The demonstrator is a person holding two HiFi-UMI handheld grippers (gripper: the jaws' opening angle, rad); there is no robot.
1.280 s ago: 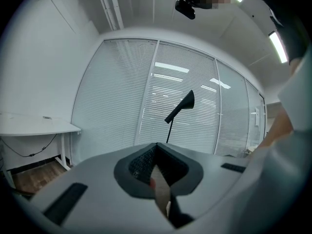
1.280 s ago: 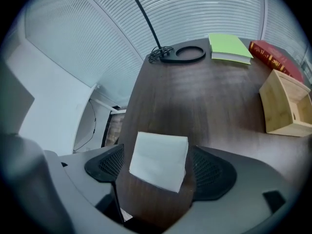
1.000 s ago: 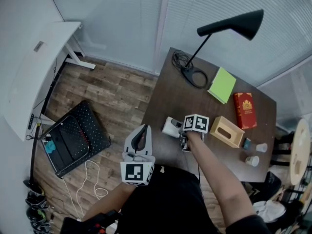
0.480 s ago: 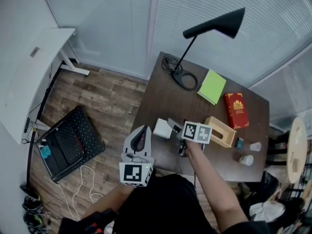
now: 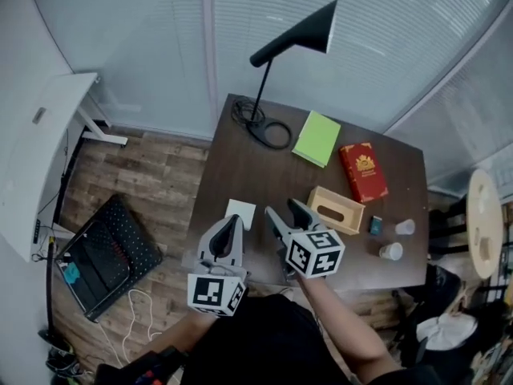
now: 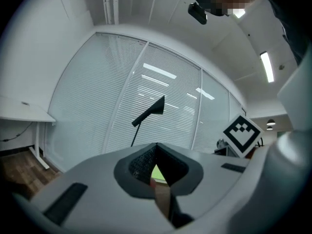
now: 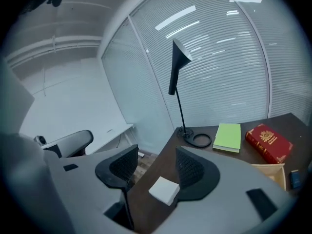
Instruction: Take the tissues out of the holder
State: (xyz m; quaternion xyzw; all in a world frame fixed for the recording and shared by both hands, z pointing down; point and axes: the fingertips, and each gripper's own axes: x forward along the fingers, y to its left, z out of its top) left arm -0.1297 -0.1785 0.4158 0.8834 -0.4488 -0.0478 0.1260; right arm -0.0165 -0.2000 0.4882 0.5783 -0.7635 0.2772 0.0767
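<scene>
White left gripper, nearest me and farthest left of the holder: fingers pressed together, empty. Right gripper hangs just left of the holder; I see its jaws closing, nothing pinched between them. Tissues lie flat on the table, outside the holder, to its left. Beyond the holder: red book, green notebook, black lamp.

Head view steeply down over table; both gripper views low, toward shared lamp.
</scene>
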